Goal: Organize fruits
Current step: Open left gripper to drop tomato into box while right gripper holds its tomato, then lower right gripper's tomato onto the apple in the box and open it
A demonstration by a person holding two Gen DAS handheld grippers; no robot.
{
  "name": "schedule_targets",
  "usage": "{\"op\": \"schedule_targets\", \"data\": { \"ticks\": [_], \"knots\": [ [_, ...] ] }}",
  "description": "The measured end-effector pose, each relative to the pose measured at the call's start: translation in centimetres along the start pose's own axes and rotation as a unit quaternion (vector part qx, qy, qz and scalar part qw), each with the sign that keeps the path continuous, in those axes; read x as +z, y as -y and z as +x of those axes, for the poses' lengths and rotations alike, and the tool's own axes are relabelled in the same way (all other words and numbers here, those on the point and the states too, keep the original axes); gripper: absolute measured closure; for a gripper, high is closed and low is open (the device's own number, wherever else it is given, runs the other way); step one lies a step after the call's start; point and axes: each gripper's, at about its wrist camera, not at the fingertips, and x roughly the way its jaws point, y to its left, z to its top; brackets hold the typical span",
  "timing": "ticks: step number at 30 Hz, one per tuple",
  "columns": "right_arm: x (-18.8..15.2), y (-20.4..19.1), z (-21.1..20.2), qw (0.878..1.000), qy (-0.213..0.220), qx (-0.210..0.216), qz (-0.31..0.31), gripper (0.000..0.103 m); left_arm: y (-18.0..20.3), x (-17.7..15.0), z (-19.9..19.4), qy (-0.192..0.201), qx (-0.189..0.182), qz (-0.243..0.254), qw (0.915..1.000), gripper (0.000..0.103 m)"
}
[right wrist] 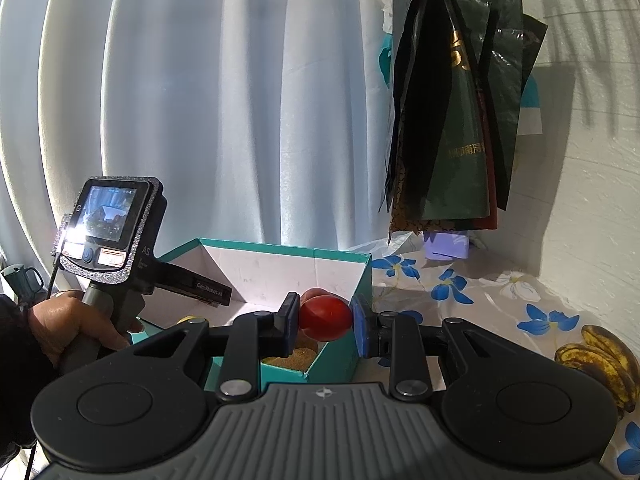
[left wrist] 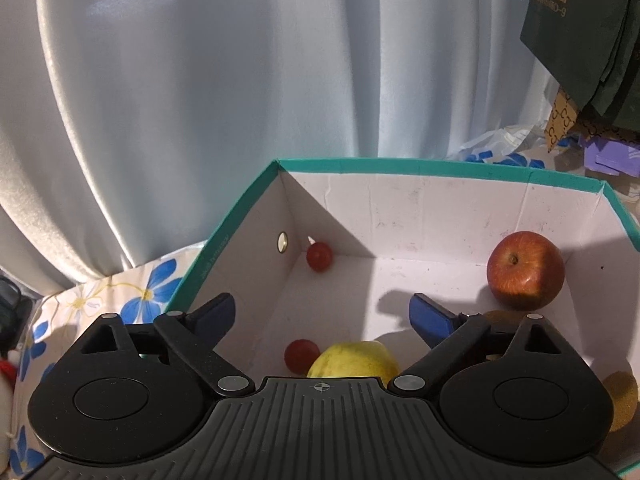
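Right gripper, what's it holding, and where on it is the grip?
The right gripper is shut on a small red tomato, with a pad on each of its two sides, near the teal box.

Floral tablecloth (right wrist: 480,292) under teal box (right wrist: 336,360), apparently bananas (right wrist: 600,356).

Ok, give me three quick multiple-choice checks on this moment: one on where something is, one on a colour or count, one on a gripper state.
1. Where is the red apple?
A. inside the teal-rimmed box
B. on the floral cloth
C. in the left gripper

2. How many small red tomatoes lie in the box in the left wrist view?
A. none
B. two
C. four

3. What is the right gripper doing?
A. standing open and empty
B. shut on a banana
C. shut on a red tomato

Answers: 1 A, the apple sits against the box's right wall. 2 B, one in the far corner, one beside the yellow fruit. 3 C, both pads press the tomato.
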Motion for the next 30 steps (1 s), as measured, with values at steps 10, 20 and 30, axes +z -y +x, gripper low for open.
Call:
{"op": "schedule_targets", "data": {
  "ticks": [10, 20, 30],
  "knots": [
    [0.3, -0.5, 0.2, 1.000, 0.008, 0.008, -0.002, 0.076, -1.1, -1.5, -6.2, -0.006, -0.030, -0.036, 0.9989, 0.001],
    [0.6, -1.5, 0.9, 1.000, 0.013, 0.017, -0.005, 0.076, -2.6, -3.6, -13.0, 0.028, -0.066, -0.065, 0.9953, 0.000],
    [0.2, -2.9, 2.9, 0.999, 0.012, 0.029, -0.017, 0.076, -4.7, -4.6, -15.2, 0.036, -0.060, -0.103, 0.9922, 0.000]
  ]
}}
